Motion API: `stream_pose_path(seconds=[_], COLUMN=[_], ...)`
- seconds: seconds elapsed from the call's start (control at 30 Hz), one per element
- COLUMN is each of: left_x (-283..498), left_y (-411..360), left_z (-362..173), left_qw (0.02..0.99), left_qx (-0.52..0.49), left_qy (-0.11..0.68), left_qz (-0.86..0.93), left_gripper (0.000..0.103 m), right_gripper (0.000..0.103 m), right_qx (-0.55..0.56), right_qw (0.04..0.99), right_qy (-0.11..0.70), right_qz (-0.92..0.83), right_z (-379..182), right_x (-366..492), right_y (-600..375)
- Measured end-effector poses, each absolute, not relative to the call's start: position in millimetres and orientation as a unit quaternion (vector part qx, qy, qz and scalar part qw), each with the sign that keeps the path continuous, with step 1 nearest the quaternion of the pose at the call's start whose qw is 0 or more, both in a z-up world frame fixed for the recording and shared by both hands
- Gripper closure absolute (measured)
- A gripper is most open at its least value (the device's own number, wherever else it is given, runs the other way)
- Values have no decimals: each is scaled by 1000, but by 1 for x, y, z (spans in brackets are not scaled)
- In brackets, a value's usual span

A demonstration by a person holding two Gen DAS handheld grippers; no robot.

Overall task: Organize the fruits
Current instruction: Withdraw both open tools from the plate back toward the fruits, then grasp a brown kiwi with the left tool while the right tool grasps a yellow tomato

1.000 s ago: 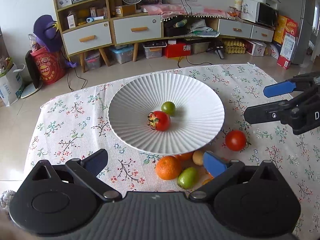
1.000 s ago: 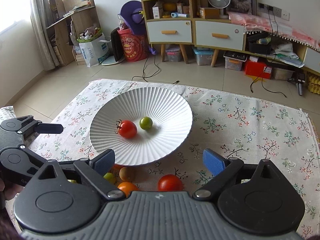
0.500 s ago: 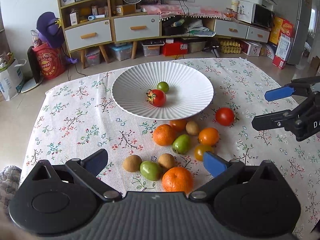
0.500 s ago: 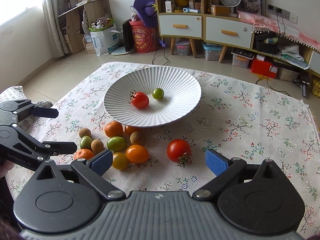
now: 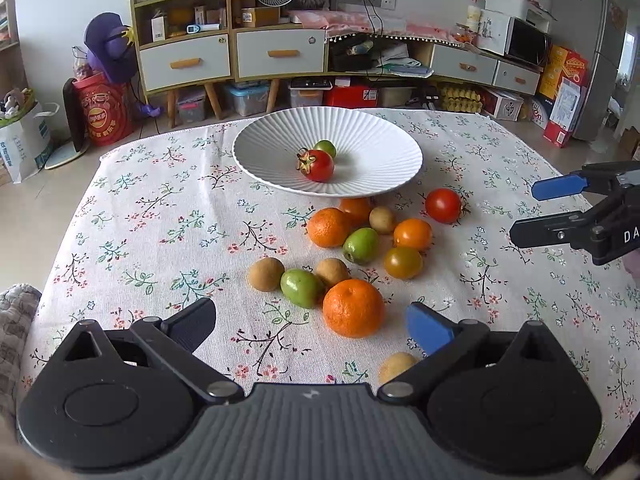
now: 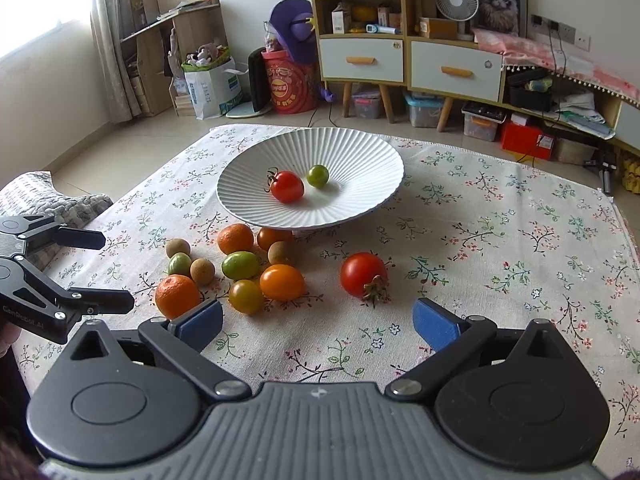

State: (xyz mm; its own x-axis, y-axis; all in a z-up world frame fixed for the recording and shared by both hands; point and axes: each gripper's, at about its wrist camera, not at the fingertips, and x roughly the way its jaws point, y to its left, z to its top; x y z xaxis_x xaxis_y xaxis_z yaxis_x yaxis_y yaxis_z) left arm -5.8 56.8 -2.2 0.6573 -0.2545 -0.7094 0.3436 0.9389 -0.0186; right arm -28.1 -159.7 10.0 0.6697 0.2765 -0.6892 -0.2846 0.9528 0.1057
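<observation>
On the desk, a flowered cloth (image 5: 168, 216); beyond, cabinets (image 5: 228, 56) and floor clutter. Loose fruit (image 6: 240, 268) just ahead of both grippers — left gripper (image 5: 310, 326) and right gripper (image 6: 318, 322) jaws wide apart, the right's just opened further, nothing between. White plate (image 6: 360, 160) holding red tomato (image 6: 287, 186), green tomato (image 6: 318, 176).

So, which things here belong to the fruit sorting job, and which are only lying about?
Belong to the job:
- white ribbed plate, holding a red tomato and a small green tomato
- loose fruit on the flowered tablecloth: big orange mandarin, lone red tomato
- both open grippers

Only lying about:
- white desk fan
- red bucket
</observation>
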Motion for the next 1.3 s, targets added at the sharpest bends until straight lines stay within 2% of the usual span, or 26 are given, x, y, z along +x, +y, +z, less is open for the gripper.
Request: stream_pose_path(seconds=[0.5,0.73,1.17,1.3], left_x=[-21,-27,-31,-29], left_y=[56,35,24,24], left_z=[-26,-41,-41,-39], left_qw=[902,885,876,877], left_qx=[61,84,89,83], left_qy=[386,407,422,427], left_qz=[-182,-209,-214,-204], left_gripper=[7,8,31,38], right_gripper=[2,11,37,40], right_qx=[-34,-33,-37,-39], right_qw=[898,890,879,880], right_qy=[399,409,420,422], right_qz=[182,197,220,216], right_z=[-21,-25,-28,-30], right_x=[-38,-32,-14,-7], right_y=[-136,-131,-103,-98])
